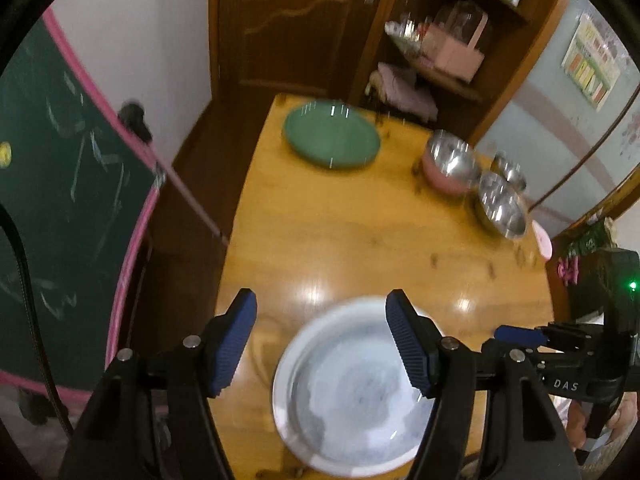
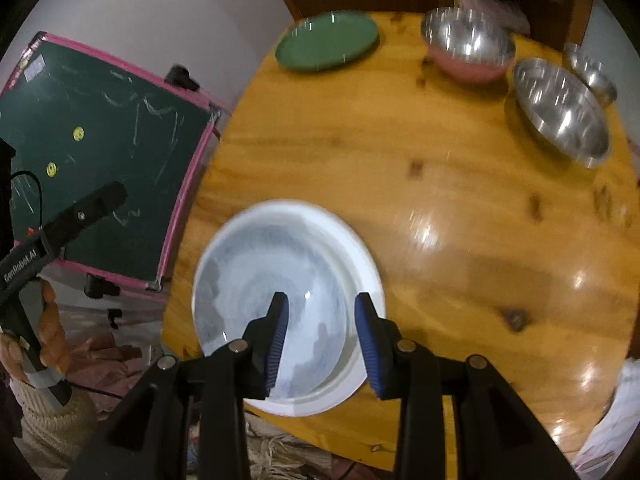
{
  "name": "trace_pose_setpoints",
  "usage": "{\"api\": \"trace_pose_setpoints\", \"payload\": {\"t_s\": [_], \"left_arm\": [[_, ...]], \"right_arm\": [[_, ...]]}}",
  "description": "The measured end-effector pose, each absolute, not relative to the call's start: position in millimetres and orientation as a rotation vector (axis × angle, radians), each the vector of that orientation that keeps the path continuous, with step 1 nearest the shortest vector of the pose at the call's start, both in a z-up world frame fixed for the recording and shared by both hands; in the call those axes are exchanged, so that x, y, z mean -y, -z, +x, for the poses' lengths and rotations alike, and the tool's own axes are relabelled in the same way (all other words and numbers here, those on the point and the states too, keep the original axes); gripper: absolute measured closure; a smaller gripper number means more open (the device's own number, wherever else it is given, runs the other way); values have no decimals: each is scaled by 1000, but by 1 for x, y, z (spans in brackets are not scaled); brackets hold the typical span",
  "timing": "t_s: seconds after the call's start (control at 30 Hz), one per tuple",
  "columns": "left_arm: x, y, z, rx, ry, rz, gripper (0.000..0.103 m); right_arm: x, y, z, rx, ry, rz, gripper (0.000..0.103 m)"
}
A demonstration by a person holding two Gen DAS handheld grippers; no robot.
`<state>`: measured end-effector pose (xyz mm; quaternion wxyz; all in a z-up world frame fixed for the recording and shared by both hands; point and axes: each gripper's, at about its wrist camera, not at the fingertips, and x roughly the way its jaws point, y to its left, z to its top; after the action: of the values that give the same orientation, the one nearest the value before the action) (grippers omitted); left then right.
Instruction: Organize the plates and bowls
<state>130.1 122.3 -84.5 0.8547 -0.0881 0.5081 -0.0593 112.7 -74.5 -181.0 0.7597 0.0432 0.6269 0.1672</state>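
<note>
A white plate with a blue-grey pattern lies at the near edge of the round wooden table. My left gripper is open above the plate's far left rim, holding nothing. My right gripper is open over the plate's right half, holding nothing; it also shows in the left wrist view. A green plate lies at the far side. A steel bowl nested in a pink bowl, a wide steel bowl and a small steel bowl stand at the far right.
A green chalkboard with a pink frame stands close to the table's left. A wooden door and a shelf with clutter are behind the table. A pink object sits at the table's right edge.
</note>
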Motion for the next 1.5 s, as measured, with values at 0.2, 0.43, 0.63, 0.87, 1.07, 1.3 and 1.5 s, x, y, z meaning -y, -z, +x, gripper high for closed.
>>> {"api": "trace_pose_setpoints", "payload": {"t_s": [0.2, 0.43, 0.63, 0.87, 1.07, 1.3, 1.5], "left_arm": [[-118, 35, 173, -971, 105, -169, 34], [-114, 21, 226, -978, 102, -211, 34], [-106, 11, 241, -983, 135, -224, 34], [-98, -29, 253, -891, 136, -167, 34], [-94, -20, 300, -912, 91, -141, 34], [-103, 64, 369, -1042, 35, -167, 34], [-123, 137, 412, -1121, 21, -263, 34]], "right_arm": [[83, 119, 151, -1253, -348, 76, 69], [99, 58, 206, -1111, -301, 48, 69], [116, 34, 237, -1073, -277, 118, 69], [109, 15, 252, -1043, -295, 129, 69], [95, 11, 281, -1024, -299, 124, 69], [82, 50, 339, -1063, -303, 143, 69], [69, 114, 379, -1162, -302, 174, 69]]}}
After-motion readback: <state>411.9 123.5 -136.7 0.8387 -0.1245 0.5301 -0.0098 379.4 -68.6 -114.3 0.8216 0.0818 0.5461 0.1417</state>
